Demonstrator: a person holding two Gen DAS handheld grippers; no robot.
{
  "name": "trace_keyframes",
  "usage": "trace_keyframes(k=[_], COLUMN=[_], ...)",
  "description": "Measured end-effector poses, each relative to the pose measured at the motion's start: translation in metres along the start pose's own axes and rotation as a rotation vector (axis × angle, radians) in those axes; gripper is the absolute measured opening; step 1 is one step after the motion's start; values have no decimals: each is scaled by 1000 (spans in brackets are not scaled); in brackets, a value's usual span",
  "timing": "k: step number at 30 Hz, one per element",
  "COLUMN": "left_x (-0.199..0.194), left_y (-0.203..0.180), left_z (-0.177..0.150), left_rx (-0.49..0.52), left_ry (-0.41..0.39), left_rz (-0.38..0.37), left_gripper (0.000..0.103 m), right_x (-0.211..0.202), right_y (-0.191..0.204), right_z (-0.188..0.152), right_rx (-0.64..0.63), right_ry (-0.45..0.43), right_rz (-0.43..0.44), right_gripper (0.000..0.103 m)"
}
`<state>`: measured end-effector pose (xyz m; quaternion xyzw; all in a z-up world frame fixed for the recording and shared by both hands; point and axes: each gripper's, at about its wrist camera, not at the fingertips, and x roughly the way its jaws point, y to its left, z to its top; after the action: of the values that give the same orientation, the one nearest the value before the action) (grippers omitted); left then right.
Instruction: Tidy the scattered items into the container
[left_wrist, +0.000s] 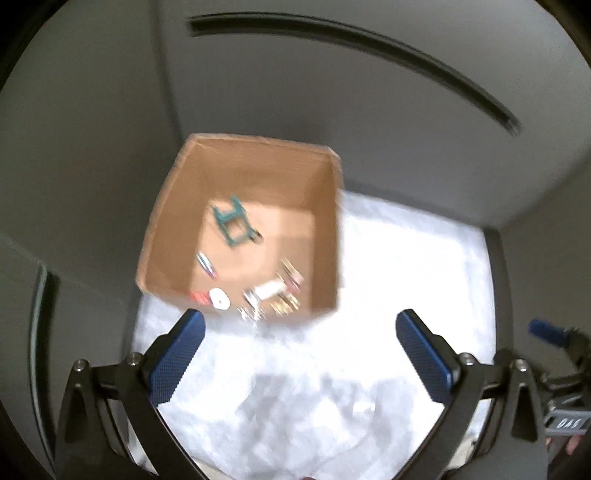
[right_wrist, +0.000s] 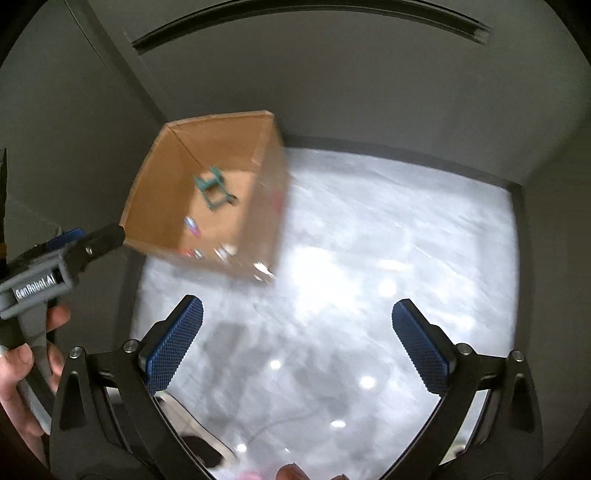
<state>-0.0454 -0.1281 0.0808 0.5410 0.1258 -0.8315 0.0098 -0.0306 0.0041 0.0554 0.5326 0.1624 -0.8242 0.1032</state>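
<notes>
An open cardboard box (left_wrist: 177, 206) stands at the far left of a white marble table (left_wrist: 406, 258); it also shows in the right wrist view (right_wrist: 159, 192). Inside lie a green clamp-like piece (left_wrist: 234, 221), a pen (left_wrist: 206, 265), a white disc (left_wrist: 219, 299), a white tube (left_wrist: 271, 288) and small metal bits. My left gripper (left_wrist: 300, 350) is open and empty, above the table in front of the box. My right gripper (right_wrist: 297, 339) is open and empty, to the right of the box. Both views are blurred.
Grey walls (left_wrist: 92, 129) close in the table at the back and sides. The right gripper shows at the edge of the left wrist view (left_wrist: 554, 332), and the left gripper, held by a hand, at the left of the right wrist view (right_wrist: 55, 258).
</notes>
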Motion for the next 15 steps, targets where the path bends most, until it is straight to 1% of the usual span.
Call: trace_keyframes(k=[4, 6, 9, 12, 15], left_x=[3, 7, 10, 12, 9], left_y=[-65, -90, -112, -119, -120], left_z=[-61, -90, -130, -150, -149], left_rx=[60, 91, 121, 148, 145], left_ry=[28, 41, 48, 51, 33], left_rz=[-48, -37, -4, 42, 64], left_gripper=[103, 103, 103, 103, 103], right_x=[-34, -39, -30, -20, -20], right_y=[-45, -63, -92, -119, -128], right_z=[-68, -98, -133, -166, -175], right_rx=[21, 46, 120, 190, 169], right_ry=[9, 33, 61, 87, 68], right_rz=[-27, -34, -47, -59, -86], right_gripper=[103, 103, 103, 103, 103])
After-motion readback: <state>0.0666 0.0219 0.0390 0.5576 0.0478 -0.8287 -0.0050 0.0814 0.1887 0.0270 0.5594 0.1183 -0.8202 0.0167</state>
